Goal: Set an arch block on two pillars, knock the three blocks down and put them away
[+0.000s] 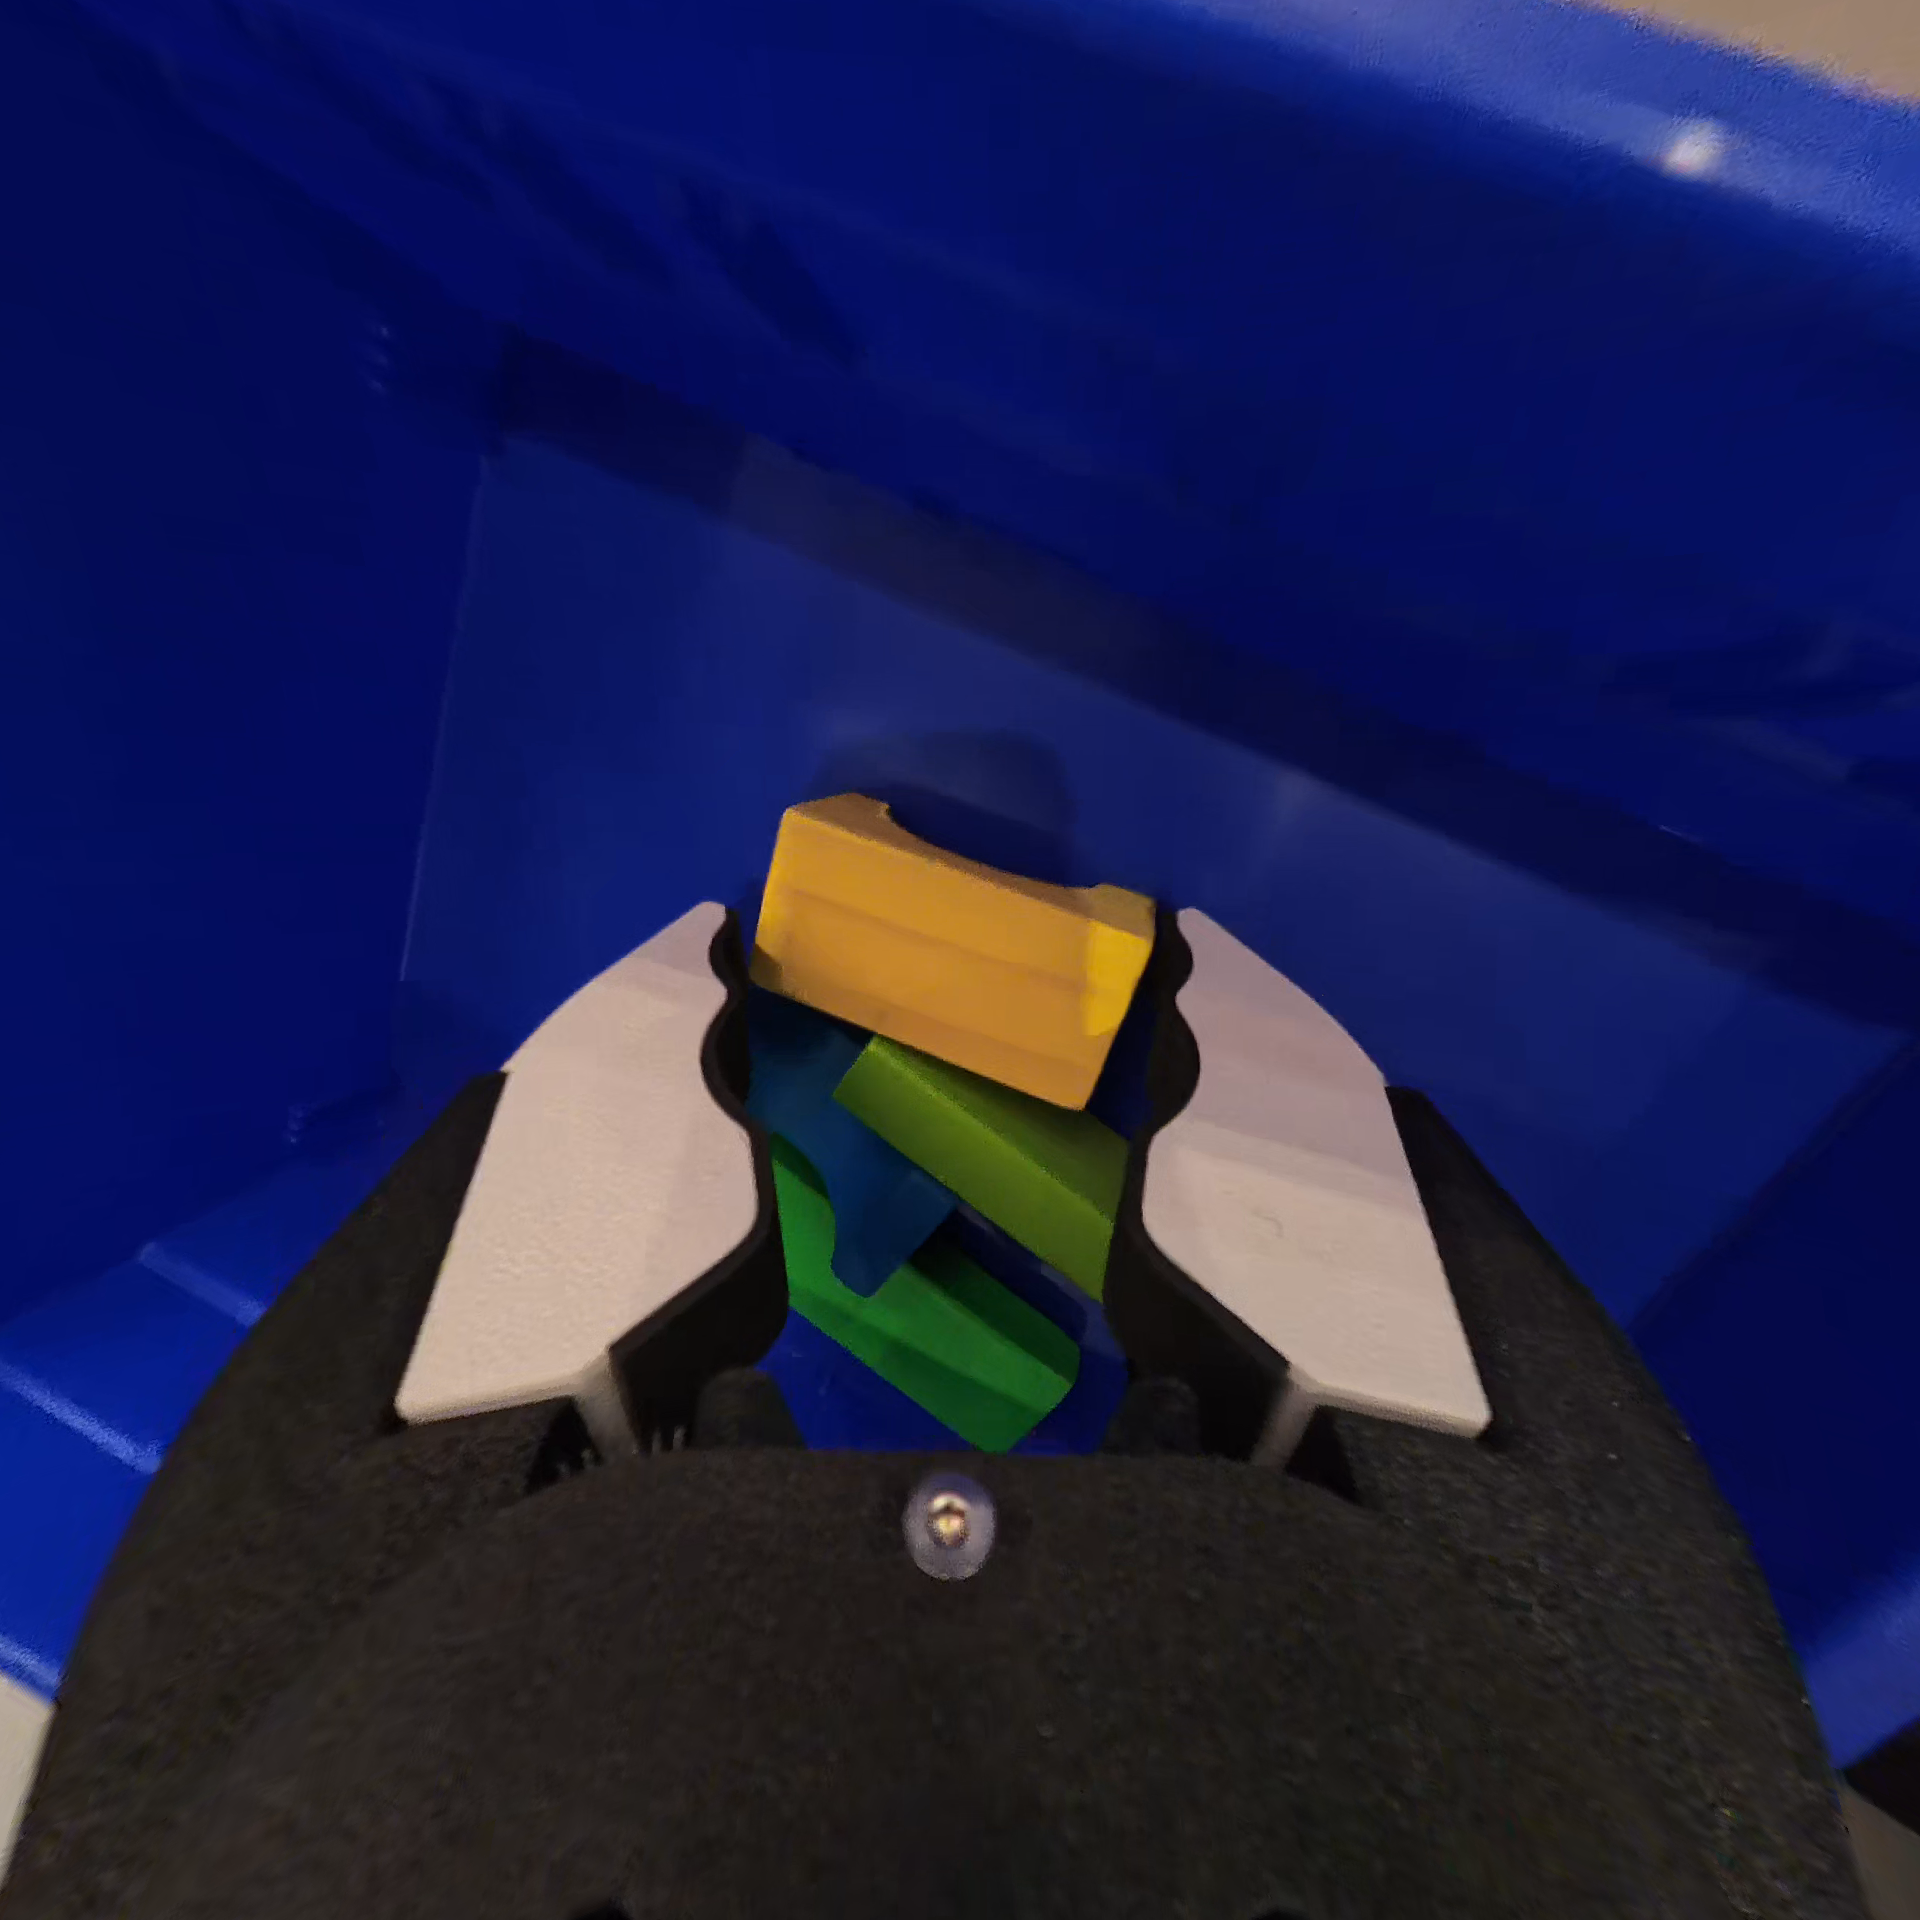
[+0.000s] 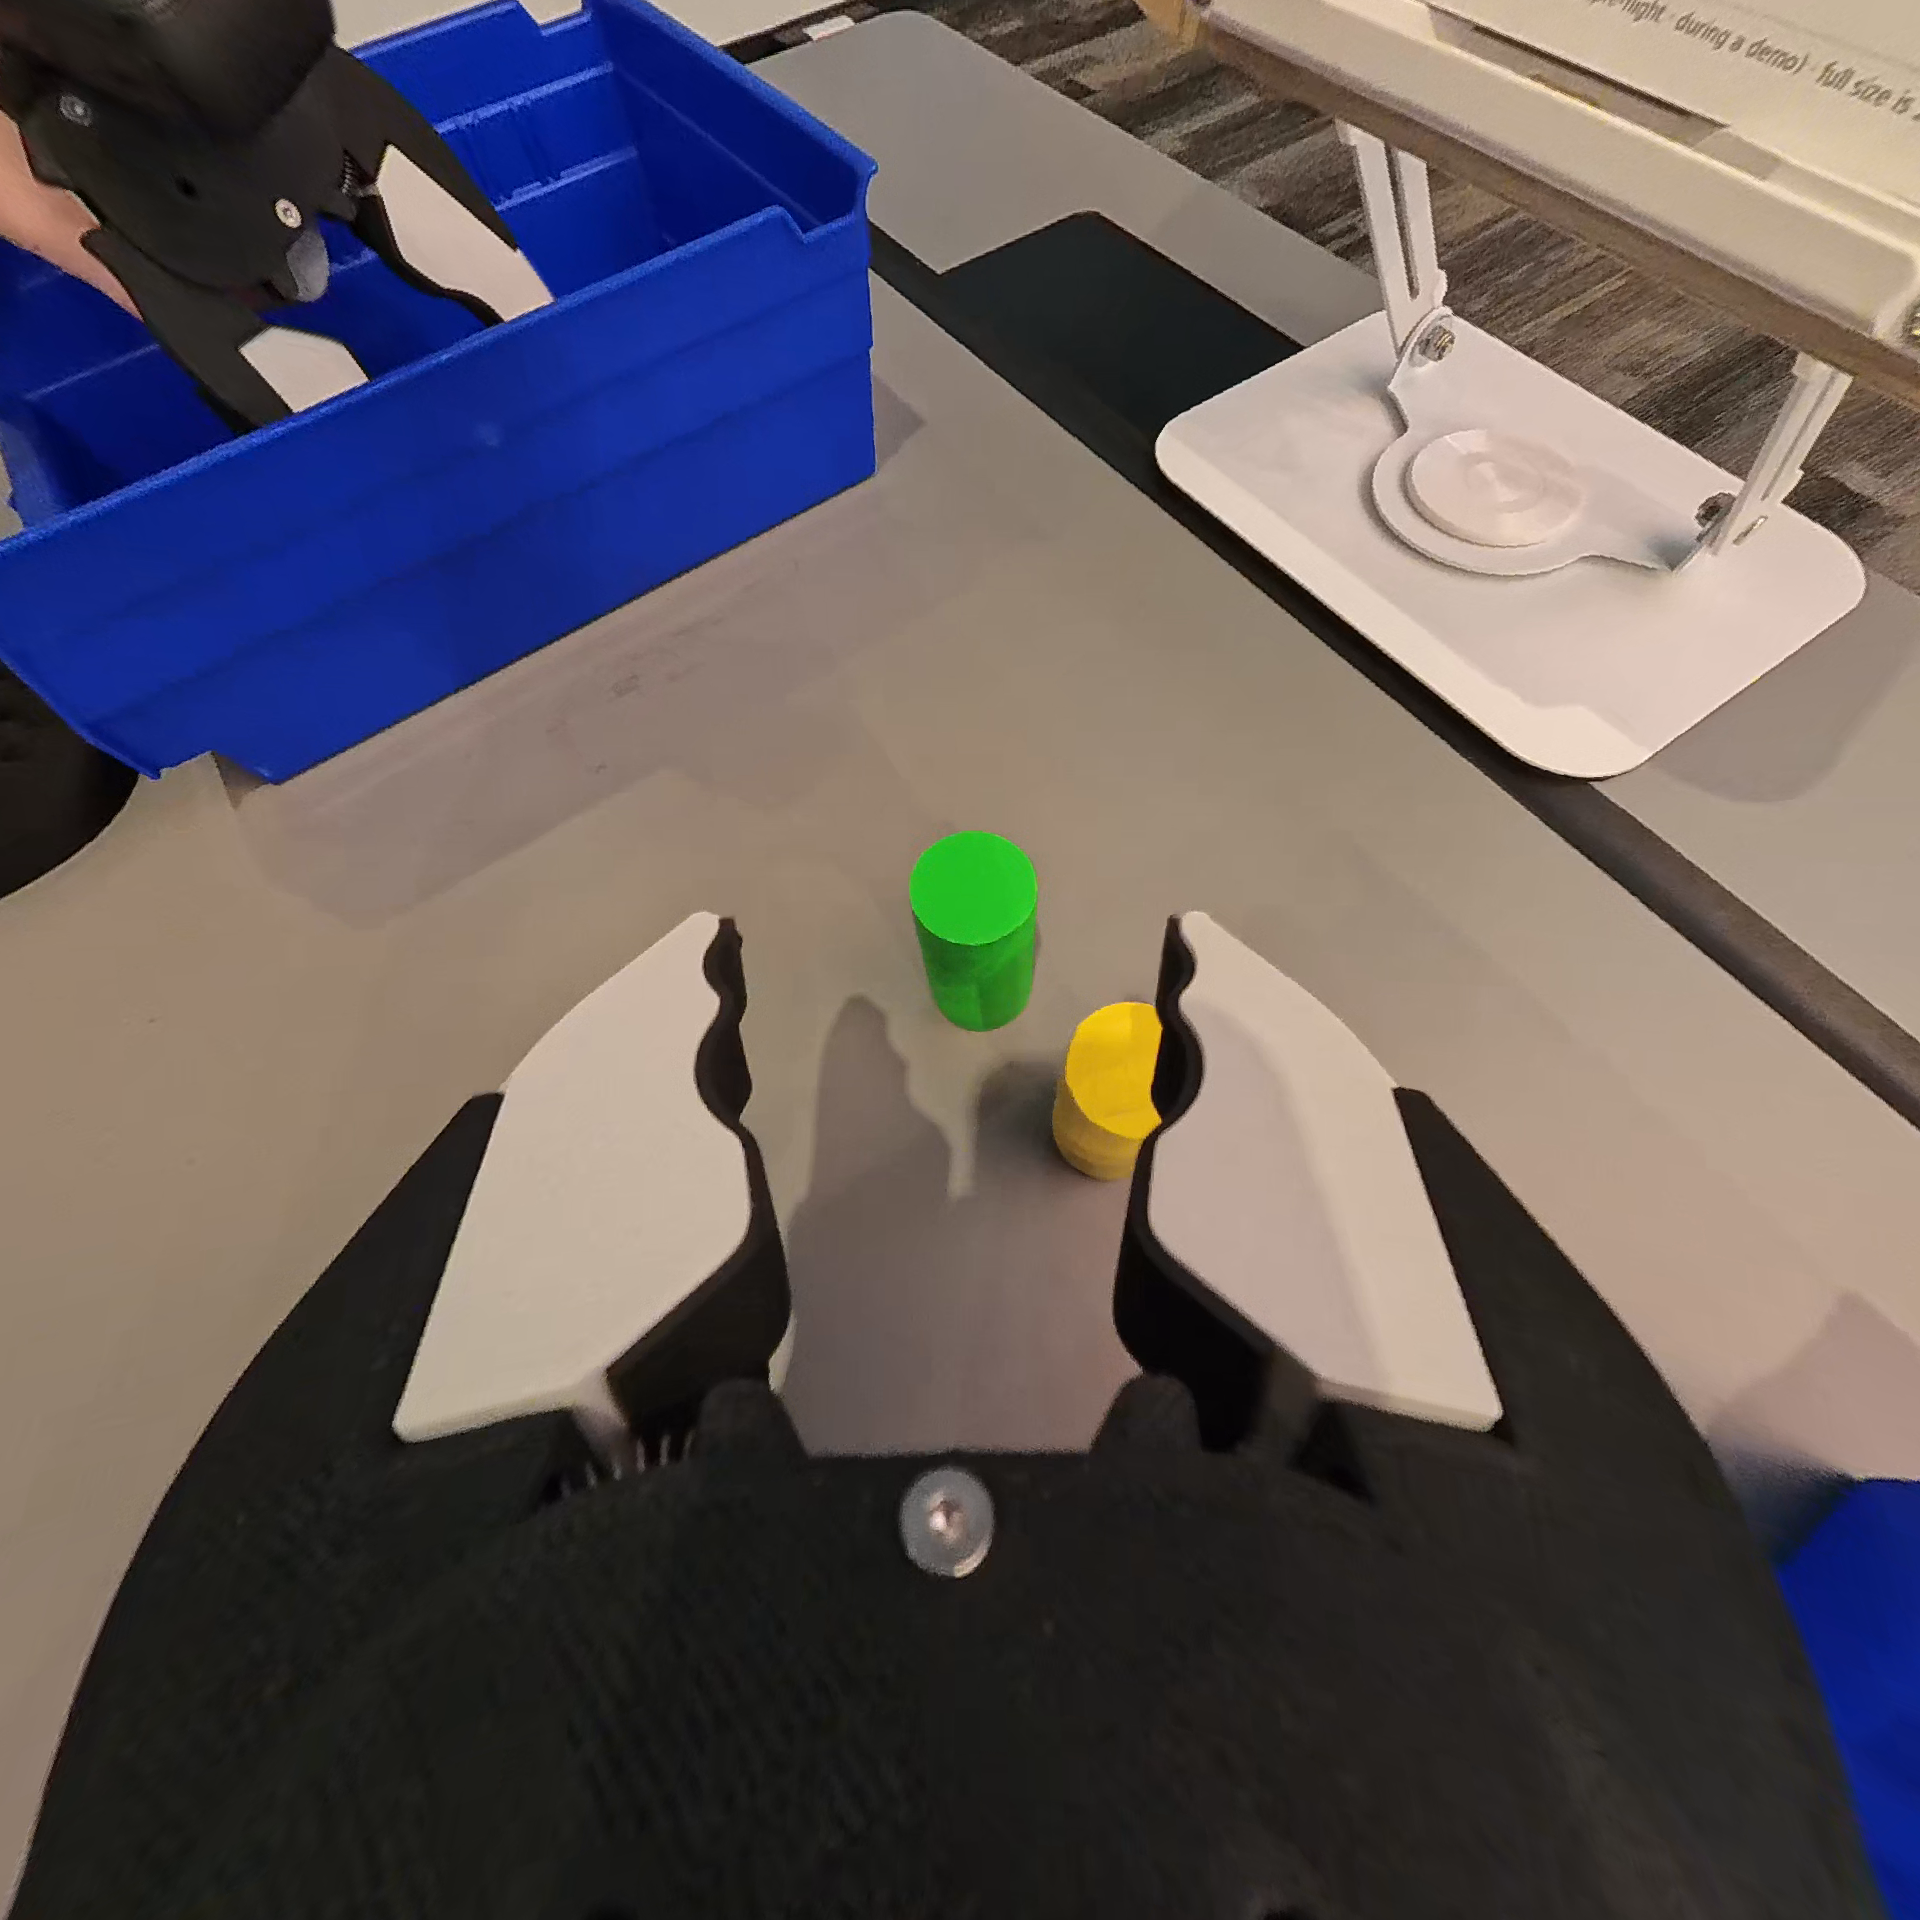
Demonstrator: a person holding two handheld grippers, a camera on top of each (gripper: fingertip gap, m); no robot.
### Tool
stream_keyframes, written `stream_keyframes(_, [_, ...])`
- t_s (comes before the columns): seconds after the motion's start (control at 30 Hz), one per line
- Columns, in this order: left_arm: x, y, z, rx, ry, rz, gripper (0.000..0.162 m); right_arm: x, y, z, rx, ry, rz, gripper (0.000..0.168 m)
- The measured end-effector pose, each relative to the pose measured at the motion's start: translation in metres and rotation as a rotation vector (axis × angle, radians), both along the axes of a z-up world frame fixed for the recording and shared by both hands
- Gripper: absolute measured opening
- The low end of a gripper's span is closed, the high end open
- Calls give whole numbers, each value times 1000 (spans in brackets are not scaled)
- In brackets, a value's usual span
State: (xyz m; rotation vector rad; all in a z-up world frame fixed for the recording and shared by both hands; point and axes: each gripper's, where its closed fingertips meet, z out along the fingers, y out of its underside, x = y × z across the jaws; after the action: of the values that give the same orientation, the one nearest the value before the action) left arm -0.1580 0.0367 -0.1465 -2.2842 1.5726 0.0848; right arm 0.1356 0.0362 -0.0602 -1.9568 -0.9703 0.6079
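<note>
Blue bin (image 2: 436,540) glossy smooth plastic; tabletop (image 2: 623,987) matt grey; tool (image 2: 951,1023) body rough black.

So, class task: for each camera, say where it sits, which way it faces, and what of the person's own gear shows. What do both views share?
Left wrist view: on the left gripper, facing down into the blue bin at a yellow arch block and other blocks.
Right wrist view: on the right gripper, facing the table, green cylinder and yellow cylinder; a hand shows.
Shared: the bin and left gripper.
</note>
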Motion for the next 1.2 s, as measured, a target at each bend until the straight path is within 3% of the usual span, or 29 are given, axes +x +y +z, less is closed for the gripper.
stream_keyframes(0.33, [14,-21,2,-53,-38,-82,72,-2,-2,-5,-8,-20,15,77])
stream_keyframes(0.43, [9,-17,7,-90,-33,56,72,-1,-2,-5,-10,-19,12,77])
stream_keyframes(0.5, [7,-13,13,-102,-48,138,86,1,-1,-5,-11,-21,10,77])
stream_keyframes(0.67, [-2,-10,25,-128,-42,400,77,2,0,-5,-10,-26,4,77])
stream_keyframes(0.83, [31,-18,35,-304,-254,624,62,3,1,-8,-9,-42,-2,77])
stream_keyframes(1.2, [11,-21,31,-237,-107,734,57,1,0,-6,-9,-42,9,77])
